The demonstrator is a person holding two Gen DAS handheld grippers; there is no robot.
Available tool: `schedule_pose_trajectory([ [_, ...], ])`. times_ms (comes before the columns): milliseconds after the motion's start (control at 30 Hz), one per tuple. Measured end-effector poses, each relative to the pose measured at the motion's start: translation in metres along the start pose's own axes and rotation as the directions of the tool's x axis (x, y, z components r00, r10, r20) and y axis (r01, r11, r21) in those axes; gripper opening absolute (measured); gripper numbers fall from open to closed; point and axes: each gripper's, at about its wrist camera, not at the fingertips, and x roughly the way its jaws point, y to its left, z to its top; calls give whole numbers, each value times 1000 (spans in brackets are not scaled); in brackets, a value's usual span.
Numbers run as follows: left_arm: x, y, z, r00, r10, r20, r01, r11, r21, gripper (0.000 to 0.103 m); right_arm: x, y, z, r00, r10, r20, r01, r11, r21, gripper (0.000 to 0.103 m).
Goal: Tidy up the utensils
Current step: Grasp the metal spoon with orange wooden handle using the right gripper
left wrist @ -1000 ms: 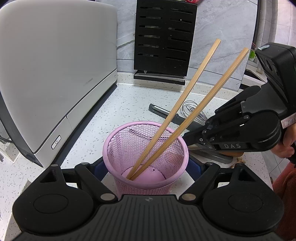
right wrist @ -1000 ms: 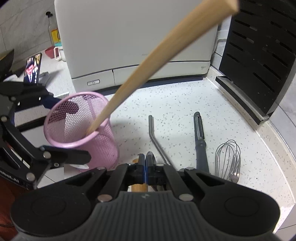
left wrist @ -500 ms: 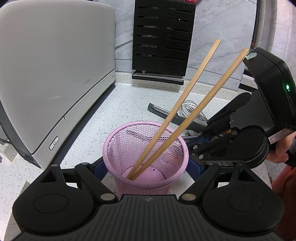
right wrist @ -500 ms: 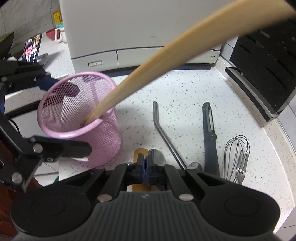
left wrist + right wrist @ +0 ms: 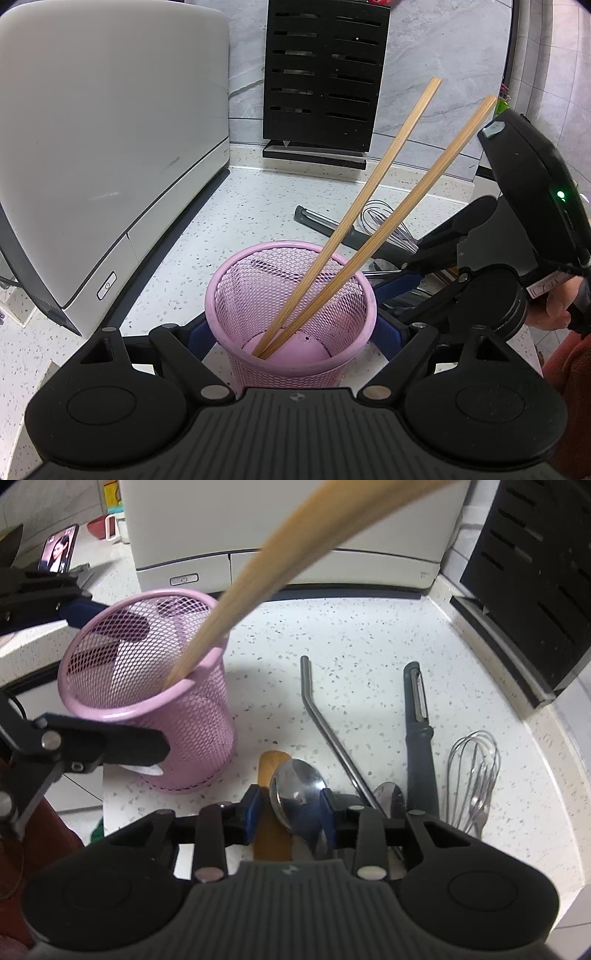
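A pink mesh cup (image 5: 291, 369) stands on the speckled counter with two wooden chopsticks (image 5: 369, 206) leaning in it. My left gripper (image 5: 293, 328) is shut on the cup, one blue pad against each side. To the cup's right lie a metal spoon (image 5: 295, 786), a wooden handle (image 5: 271, 768), a bent metal straw (image 5: 325, 716), a black peeler (image 5: 417, 716) and a wire whisk (image 5: 472, 768). My right gripper (image 5: 290, 805) points down over them. Its jaws are opening, with the spoon's bowl and the wooden handle between them, and the pads are not pressing.
A white appliance (image 5: 92, 147) fills the left and back of the counter. A black slotted knife rack (image 5: 321, 74) leans on the tiled wall. A phone (image 5: 59, 550) stands far left. The counter edge curves close to the whisk.
My right gripper has dropped closer to the utensils, tipped further down and parted its jaws from shut, so the spoon's bowl now sits between them. The left gripper and cup have not moved.
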Motion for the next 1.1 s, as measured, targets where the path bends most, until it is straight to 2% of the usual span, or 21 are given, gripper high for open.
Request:
schedule_pose_trajectory([
  [33,0,0,0,1000,0,0,0,1000,1,99,3,-2,0,1000,13,-5,-13,1000,9,39],
  [100,0,-1,0,1000,0,0,0,1000,3,99,4,-1,0,1000,7,0,-7,1000,7,38],
  [133,0,0,0,1000,0,0,0,1000,5,99,4,-4,0,1000,1,3,-1,1000,28,29],
  [167,0,0,0,1000,0,1,0,1000,7,99,4,-6,0,1000,-2,6,2,999,37,26],
  [233,0,0,0,1000,-1,1,1,1000,9,99,5,-12,1,1000,18,6,-18,998,62,24],
  [333,0,1,-1,1000,-4,0,4,1000,6,99,3,-19,2,998,62,12,-63,992,106,15],
  [433,0,2,0,1000,-4,0,4,1000,9,99,2,-25,2,996,91,21,-93,985,144,11],
  [567,0,1,0,1000,-4,0,4,1000,10,99,-5,-28,5,996,59,61,-69,984,164,0],
  [700,0,1,0,1000,-5,0,5,1000,9,99,-15,-35,4,994,55,89,-72,977,201,0],
  [800,0,1,0,1000,-4,0,4,1000,11,99,-27,-28,2,992,13,123,-34,986,164,0],
  [1100,0,3,0,1000,-7,-2,7,1000,3,99,-73,-22,-15,975,12,223,-45,989,144,0],
])
